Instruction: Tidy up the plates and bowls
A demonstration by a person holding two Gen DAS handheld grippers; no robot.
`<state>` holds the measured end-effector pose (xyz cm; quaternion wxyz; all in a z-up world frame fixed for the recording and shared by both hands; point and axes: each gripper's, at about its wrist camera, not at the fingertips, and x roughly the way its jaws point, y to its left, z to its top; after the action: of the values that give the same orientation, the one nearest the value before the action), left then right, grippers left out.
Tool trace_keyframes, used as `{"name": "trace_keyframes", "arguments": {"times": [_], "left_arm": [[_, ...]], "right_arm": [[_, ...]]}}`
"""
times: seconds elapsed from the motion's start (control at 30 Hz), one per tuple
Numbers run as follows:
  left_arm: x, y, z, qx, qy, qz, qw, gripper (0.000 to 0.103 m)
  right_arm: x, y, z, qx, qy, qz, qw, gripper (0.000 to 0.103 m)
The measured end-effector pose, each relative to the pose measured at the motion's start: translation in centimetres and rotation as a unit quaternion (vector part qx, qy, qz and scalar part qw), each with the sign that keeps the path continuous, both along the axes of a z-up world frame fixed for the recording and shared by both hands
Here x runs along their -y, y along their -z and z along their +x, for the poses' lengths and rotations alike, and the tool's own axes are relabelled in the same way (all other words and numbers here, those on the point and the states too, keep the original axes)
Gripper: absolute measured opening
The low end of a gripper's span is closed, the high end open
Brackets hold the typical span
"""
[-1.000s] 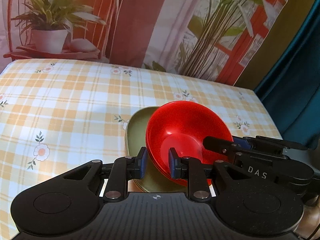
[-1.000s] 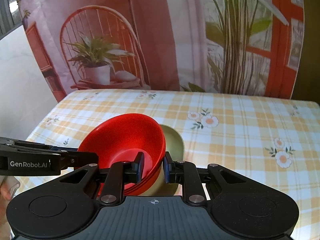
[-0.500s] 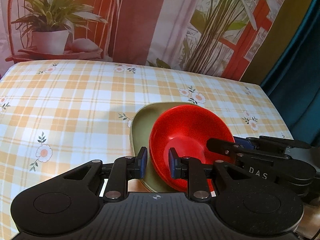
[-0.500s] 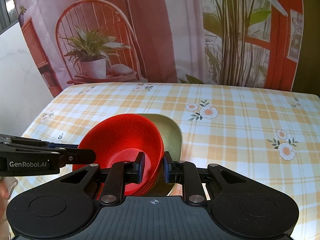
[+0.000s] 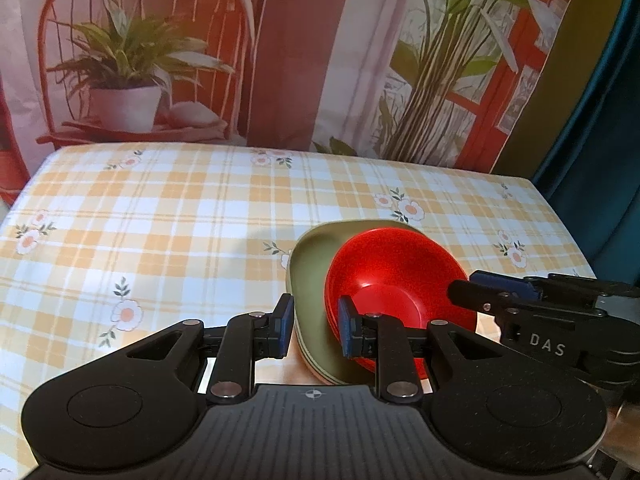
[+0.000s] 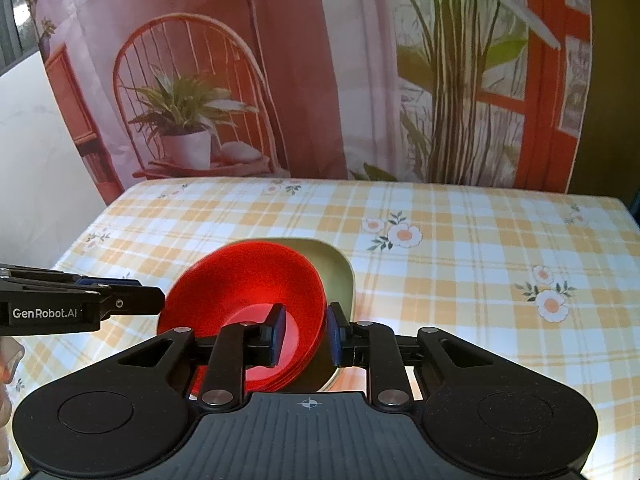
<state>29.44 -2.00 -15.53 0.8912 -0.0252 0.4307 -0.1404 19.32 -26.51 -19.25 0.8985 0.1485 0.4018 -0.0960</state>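
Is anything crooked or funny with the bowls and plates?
Nothing is spilled or broken. The red bowls sit off-centre on the green plates, pushed toward one side, and the stack looks tilted. The left gripper and right gripper each straddle its rim.

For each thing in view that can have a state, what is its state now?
Red bowls: nested, sitting in the green plates.
Green plates: stacked, gripped from both sides.
Left gripper: shut on the stack's rim.
Right gripper: shut on the opposite rim.
Table: covered with a checked cloth.
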Motion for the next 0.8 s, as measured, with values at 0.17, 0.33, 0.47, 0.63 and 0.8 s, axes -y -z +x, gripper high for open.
{"name": "trace_keyframes", "arguments": {"times": [0.17, 0.33, 0.47, 0.63, 0.8], "left_arm": [[-0.2, -1.6, -1.6, 0.023, -0.001, 0.016, 0.9996, 0.041], [-0.4, -3.4, -4.0, 0.05, -0.006, 0.029, 0.9983, 0.049], [-0.4, -5.4, -6.2, 0.082, -0.008, 0.04, 0.9958, 0.061], [-0.3, -8.1, -9.1, 0.127, -0.011, 0.044, 0.9908, 0.084], [-0.2, -11.3, -12.4, 0.169, -0.02, 0.05, 0.9841, 0.103]], "right_arm": [[-0.4, -2.0, -1.1, 0.012, 0.005, -0.013, 1.0, 0.037], [-0.9, -4.3, -2.9, 0.027, 0.011, -0.031, 0.999, 0.054], [-1.6, -6.5, -4.4, 0.044, 0.015, -0.045, 0.998, 0.07], [-2.7, -9.6, -6.6, 0.07, 0.017, -0.059, 0.996, 0.093], [-3.9, -12.9, -9.3, 0.094, 0.019, -0.073, 0.993, 0.103]]}}
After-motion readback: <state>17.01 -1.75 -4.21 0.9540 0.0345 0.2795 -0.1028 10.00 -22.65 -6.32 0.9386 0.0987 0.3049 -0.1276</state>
